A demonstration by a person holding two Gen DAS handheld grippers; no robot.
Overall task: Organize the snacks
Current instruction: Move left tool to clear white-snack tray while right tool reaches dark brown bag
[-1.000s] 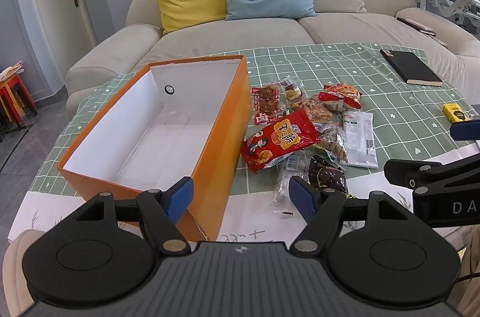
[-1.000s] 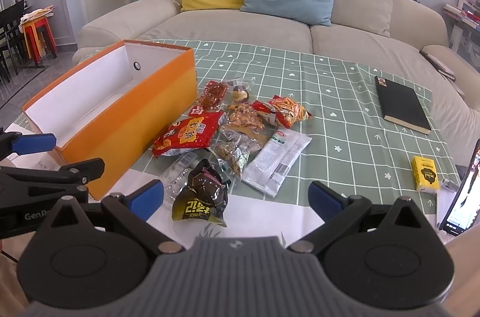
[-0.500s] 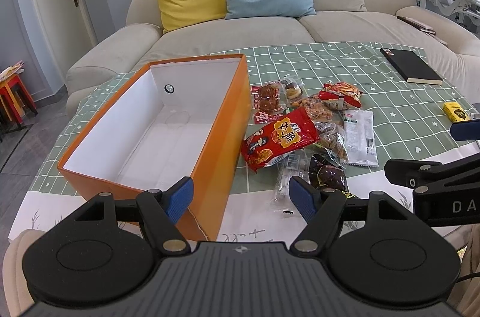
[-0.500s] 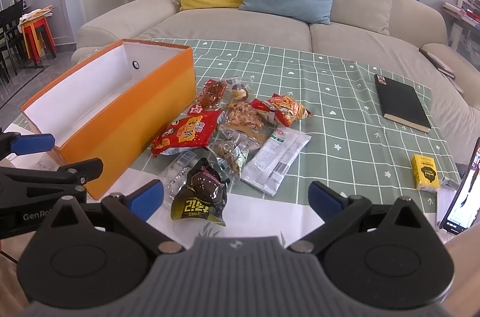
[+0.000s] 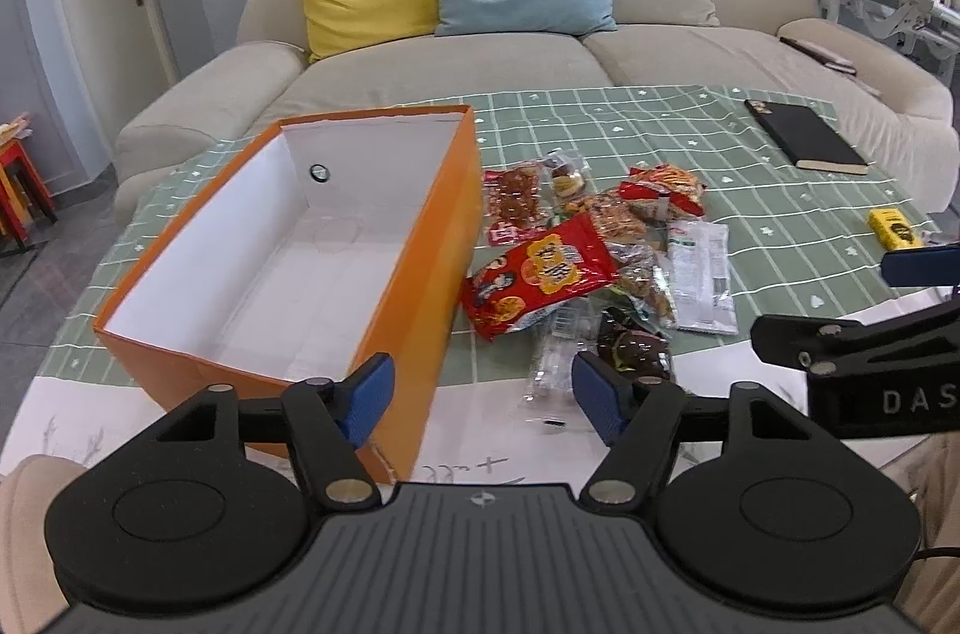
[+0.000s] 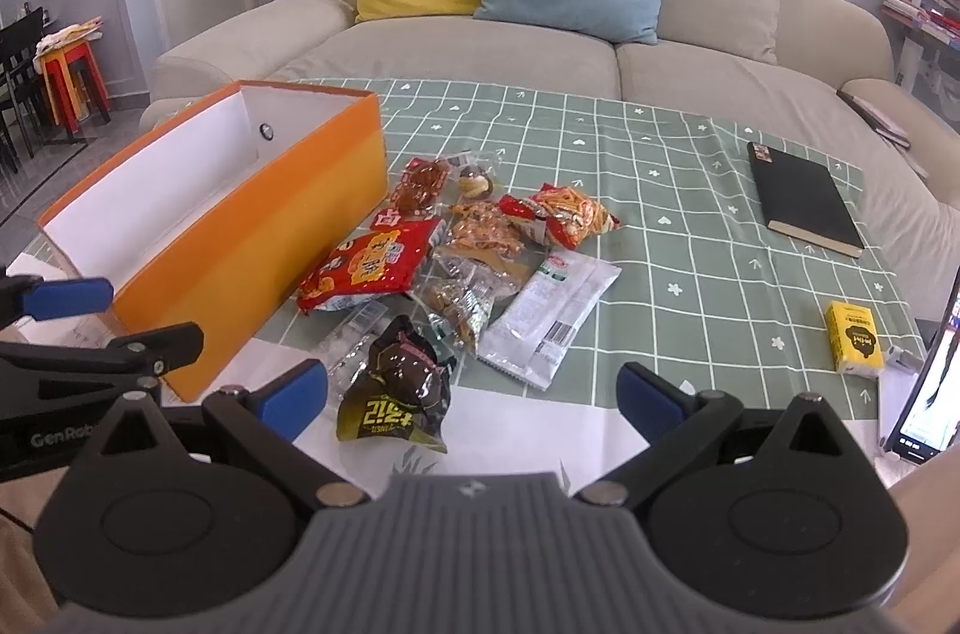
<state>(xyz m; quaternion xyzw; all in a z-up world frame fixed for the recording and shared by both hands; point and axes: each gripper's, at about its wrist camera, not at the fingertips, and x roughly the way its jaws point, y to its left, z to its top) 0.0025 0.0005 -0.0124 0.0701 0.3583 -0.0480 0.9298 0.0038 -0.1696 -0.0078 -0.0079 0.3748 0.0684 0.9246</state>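
Dark chocolate packet (image 6: 393, 388) just ahead of the right hand-held gripper (image 6: 471, 391), jaws wide apart, empty

Both wrist views are bright and evenly lit by soft, diffuse daylight, with no hard-edged shadows anywhere. The orange box (image 5: 420, 238) throws only a faint shade onto the green checked tablecloth (image 5: 750, 214), and its white inner walls read almost overexposed. Small specular glints sit on the red snack packet (image 5: 540, 274) and on the dark chocolate packet (image 6: 396, 388). Fisheye distortion is strong: the sofa (image 6: 600, 51) bows, the door frame curves, and the corners fall into black vignette. The centre is sharp; the black gripper bodies along the bottom edge look slightly soft, and far room details at the rims smear
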